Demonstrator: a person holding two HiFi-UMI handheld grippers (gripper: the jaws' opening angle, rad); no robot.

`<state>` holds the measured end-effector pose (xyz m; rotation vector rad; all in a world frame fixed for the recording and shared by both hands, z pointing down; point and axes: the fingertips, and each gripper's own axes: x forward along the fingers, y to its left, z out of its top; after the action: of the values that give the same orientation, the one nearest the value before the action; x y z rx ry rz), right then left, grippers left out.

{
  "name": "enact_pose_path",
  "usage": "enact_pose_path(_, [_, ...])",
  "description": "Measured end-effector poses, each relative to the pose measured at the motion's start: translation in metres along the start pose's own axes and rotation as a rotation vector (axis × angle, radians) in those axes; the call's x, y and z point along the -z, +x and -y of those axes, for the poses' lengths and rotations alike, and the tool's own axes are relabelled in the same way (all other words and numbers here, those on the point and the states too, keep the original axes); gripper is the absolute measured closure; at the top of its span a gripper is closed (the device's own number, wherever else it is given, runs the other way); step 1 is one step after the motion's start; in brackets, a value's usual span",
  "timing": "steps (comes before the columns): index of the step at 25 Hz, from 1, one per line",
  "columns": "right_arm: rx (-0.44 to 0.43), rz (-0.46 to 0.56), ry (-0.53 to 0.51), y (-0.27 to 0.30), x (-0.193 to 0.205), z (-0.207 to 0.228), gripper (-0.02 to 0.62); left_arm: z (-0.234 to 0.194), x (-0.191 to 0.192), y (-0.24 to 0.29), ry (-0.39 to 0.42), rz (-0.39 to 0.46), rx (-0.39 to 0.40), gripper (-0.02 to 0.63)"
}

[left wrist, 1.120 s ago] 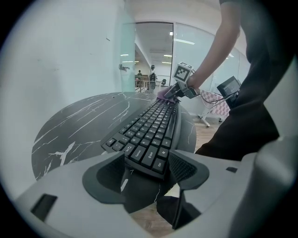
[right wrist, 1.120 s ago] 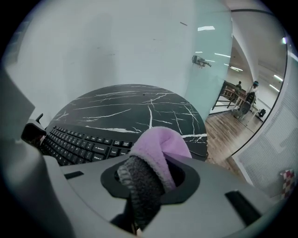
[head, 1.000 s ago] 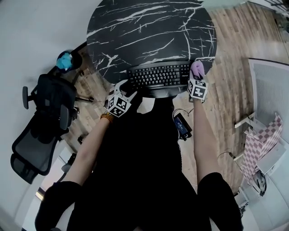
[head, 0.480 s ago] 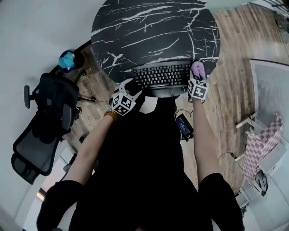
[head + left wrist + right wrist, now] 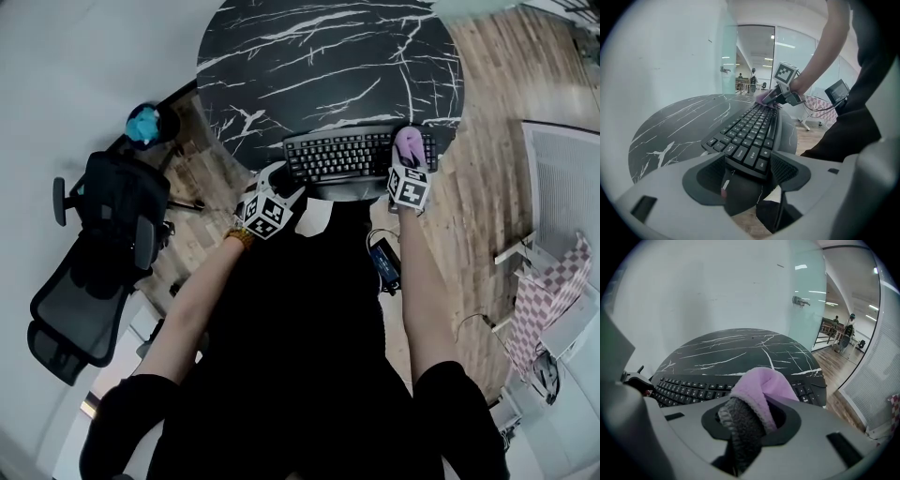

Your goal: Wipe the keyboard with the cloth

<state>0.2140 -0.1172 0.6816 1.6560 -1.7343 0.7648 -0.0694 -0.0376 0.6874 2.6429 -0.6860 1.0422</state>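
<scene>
Marble table carries the black keyboard at its near edge, long axis running left to right between the two claws; left gripper clamps the keyboard's left end between its pads, apparently steadying it; right gripper pinches the purple cloth, which sits at the keyboard's right end; the keys to wipe therefore lie leftward of the cloth, along that axis.

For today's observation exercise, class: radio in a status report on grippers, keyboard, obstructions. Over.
Left gripper clamps keyboard's left end. Right gripper shut on cloth, at keyboard's right end. Nothing in the way.
</scene>
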Motion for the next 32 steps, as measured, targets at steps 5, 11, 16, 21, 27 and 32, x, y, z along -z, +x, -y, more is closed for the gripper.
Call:
enact_pose_path(5, [-0.019,0.002,-0.017,0.0,-0.001,-0.019,0.488,0.0,0.0,0.0,-0.001,0.007,0.003,0.314])
enact_pose_path(11, [-0.057,0.01,-0.057,0.0,-0.003,-0.051,0.488,0.001,-0.001,0.0,0.0,0.01,0.006,0.314])
enact_pose_path(16, [-0.07,0.019,-0.052,0.002,-0.007,-0.068,0.488,-0.001,-0.001,0.0,-0.004,0.018,-0.002,0.316])
enact_pose_path(21, [-0.095,0.028,-0.073,0.001,-0.007,-0.085,0.488,0.0,-0.001,0.001,-0.003,0.02,0.0,0.315])
enact_pose_path(27, [-0.159,0.028,-0.137,-0.001,-0.007,-0.12,0.488,0.0,-0.001,-0.001,-0.004,0.027,-0.001,0.314])
enact_pose_path(32, [-0.224,0.033,-0.19,-0.003,-0.005,-0.151,0.488,0.0,-0.002,-0.001,0.0,0.027,0.0,0.314])
